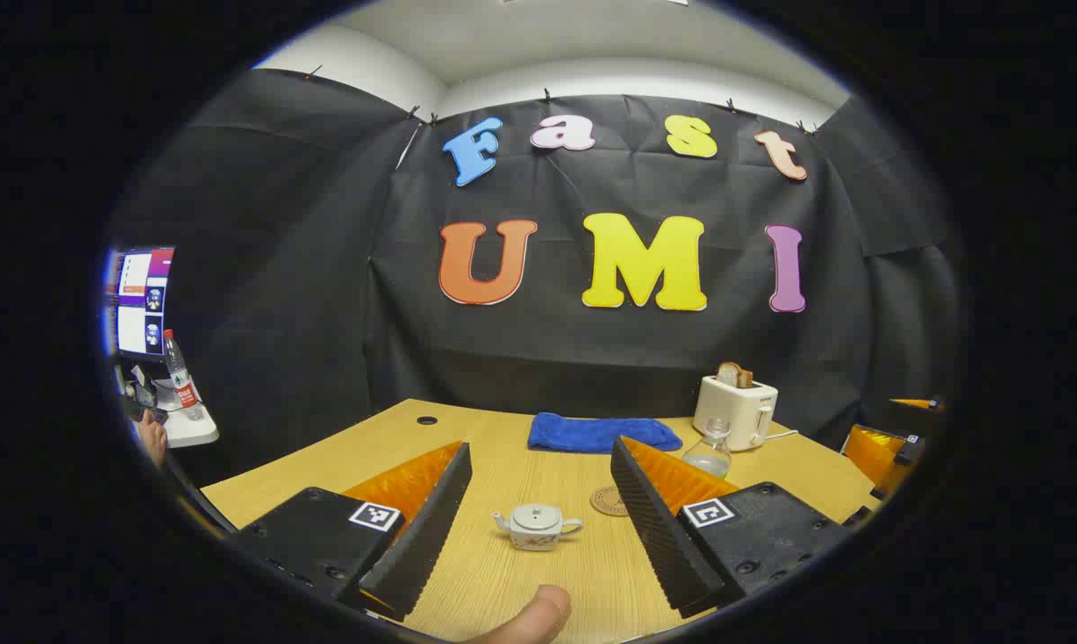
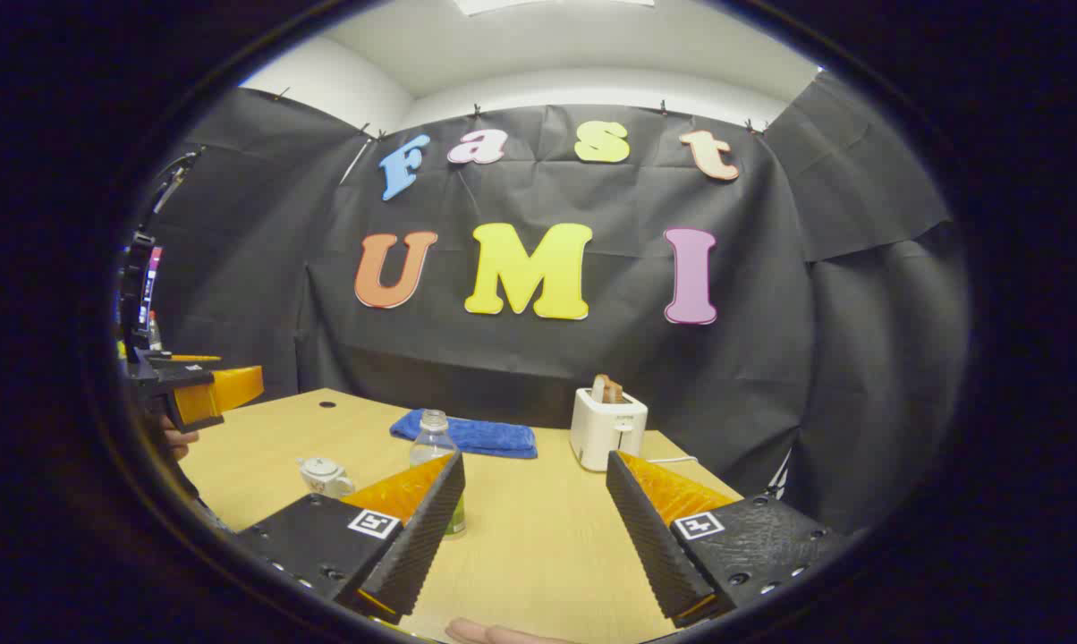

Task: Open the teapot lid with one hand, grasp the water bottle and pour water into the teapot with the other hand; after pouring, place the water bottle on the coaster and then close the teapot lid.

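A small white teapot [image 1: 537, 526] with its lid on stands on the wooden table [image 1: 503, 581], between and below my left gripper's [image 1: 539, 449] open fingers and apart from them. A round brown coaster [image 1: 607, 501] lies just right of the teapot. A clear water bottle [image 1: 710, 453] stands behind the coaster, partly hidden by one finger. In the right gripper view the bottle [image 2: 431, 438] rises just behind the left finger of my right gripper [image 2: 534, 461], which is open and holds nothing. The teapot [image 2: 324, 476] sits farther left there.
A blue towel [image 1: 603, 434] lies at the table's back, with a white toaster [image 1: 735, 410] holding bread to its right. A side shelf at far left carries a monitor [image 1: 140, 300] and another bottle [image 1: 179, 371]. The other gripper [image 1: 896, 438] hovers at the right edge.
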